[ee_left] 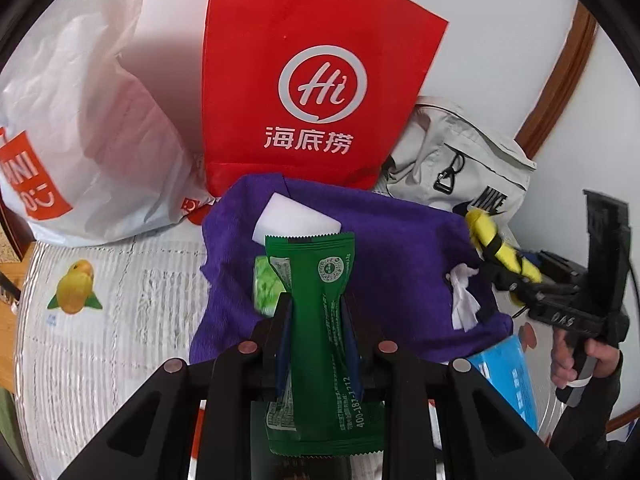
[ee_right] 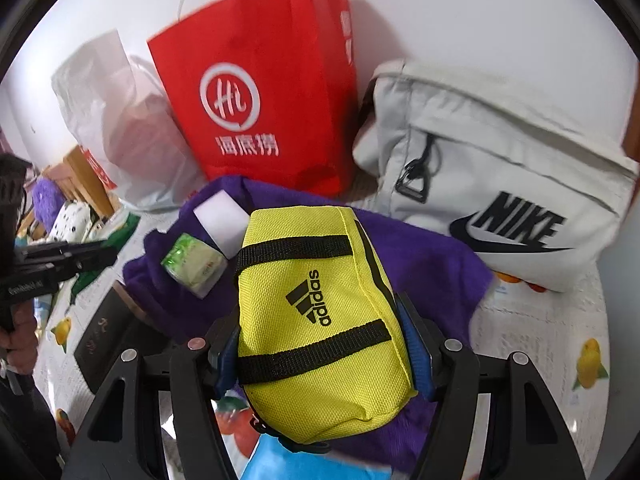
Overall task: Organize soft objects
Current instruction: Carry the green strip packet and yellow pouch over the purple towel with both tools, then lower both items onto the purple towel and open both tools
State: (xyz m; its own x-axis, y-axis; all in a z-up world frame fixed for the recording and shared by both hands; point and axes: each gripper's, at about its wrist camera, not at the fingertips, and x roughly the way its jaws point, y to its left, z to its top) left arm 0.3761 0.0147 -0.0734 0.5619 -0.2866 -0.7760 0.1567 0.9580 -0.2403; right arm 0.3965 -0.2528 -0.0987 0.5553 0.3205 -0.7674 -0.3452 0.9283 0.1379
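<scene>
Fruit-print table (ee_left: 100, 340) carried a purple cloth (ee_left: 400, 248); left fingers (ee_left: 316, 320) pinched a green packet (ee_left: 316, 300), right fingers (ee_right: 320, 344) clamped a yellow pouch (ee_right: 316, 312) (both probably bound for sorting).

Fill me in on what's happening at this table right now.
A person holds a gripper in each hand. The left gripper is shut on a green foil snack packet; the right gripper clamps a yellow fabric Adidas pouch with black straps. Both hover over a purple towel bearing a white sponge block and a green-and-white tissue pack. Behind stand a red paper bag, a white plastic bag and a grey Nike bag.
</scene>
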